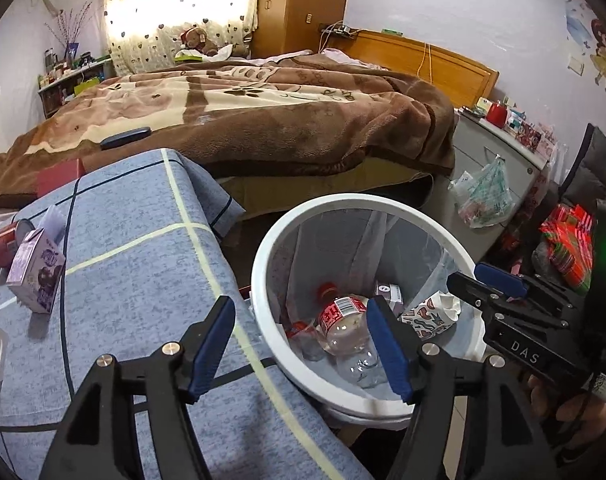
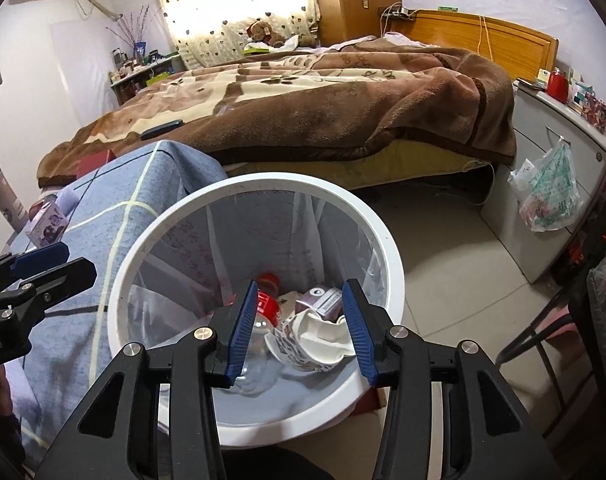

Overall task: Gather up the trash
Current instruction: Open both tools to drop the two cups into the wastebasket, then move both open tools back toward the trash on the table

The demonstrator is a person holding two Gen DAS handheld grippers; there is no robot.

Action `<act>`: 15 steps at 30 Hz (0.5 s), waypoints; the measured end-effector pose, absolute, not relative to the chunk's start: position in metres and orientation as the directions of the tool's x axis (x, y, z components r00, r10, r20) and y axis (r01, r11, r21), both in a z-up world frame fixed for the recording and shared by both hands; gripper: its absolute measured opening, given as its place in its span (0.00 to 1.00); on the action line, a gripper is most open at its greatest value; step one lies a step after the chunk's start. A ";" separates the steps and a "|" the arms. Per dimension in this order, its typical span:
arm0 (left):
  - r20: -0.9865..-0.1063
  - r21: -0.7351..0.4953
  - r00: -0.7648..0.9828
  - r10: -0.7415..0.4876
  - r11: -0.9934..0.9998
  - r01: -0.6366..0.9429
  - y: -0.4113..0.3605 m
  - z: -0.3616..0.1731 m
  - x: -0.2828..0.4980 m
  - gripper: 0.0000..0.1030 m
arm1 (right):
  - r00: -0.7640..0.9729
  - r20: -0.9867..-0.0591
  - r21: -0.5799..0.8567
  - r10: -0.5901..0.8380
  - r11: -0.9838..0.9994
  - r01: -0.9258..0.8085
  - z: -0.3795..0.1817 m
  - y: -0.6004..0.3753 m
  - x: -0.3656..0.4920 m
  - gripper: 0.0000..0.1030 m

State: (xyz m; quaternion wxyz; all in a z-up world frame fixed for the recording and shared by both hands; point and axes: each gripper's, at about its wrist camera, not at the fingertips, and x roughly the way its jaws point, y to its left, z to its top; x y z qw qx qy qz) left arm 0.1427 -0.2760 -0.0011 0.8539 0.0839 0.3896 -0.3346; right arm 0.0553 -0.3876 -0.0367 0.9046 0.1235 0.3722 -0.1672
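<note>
A round white plastic trash bin [image 2: 255, 424] with crushed paper cup [image 2: 315, 344] inside stands beside the blue-grey clothed worktop [image 1: 143, 272], before a brown-blanketed bed [image 1: 263, 120]. Left hand-held gripper [image 1: 299, 344] and right hand-held gripper [image 2: 299, 332] are released, empty.

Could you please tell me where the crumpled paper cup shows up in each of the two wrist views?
Left wrist: the crumpled paper cup lies low right of centre, inside the bin, right of the clear bottle.
Right wrist: the cup lies low centre, framed between the open jaws.
Shared landmark: the white bin.
</note>
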 end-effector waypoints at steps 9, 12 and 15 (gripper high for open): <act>-0.686 -0.059 0.563 -0.461 0.806 0.588 -0.246 0.013 0.136 0.69 | 0.694 -0.692 0.107 -0.200 0.922 0.372 -0.027 -0.374 0.056 0.44; -0.680 -0.079 0.562 -0.471 0.809 0.582 -0.233 0.016 0.135 0.69 | 0.705 -0.684 0.115 -0.190 0.926 0.360 -0.023 -0.366 0.058 0.44; -0.671 -0.090 0.572 -0.472 0.817 0.569 -0.219 0.018 0.132 0.69 | 0.716 -0.675 0.118 -0.177 0.932 0.342 -0.020 -0.357 0.058 0.44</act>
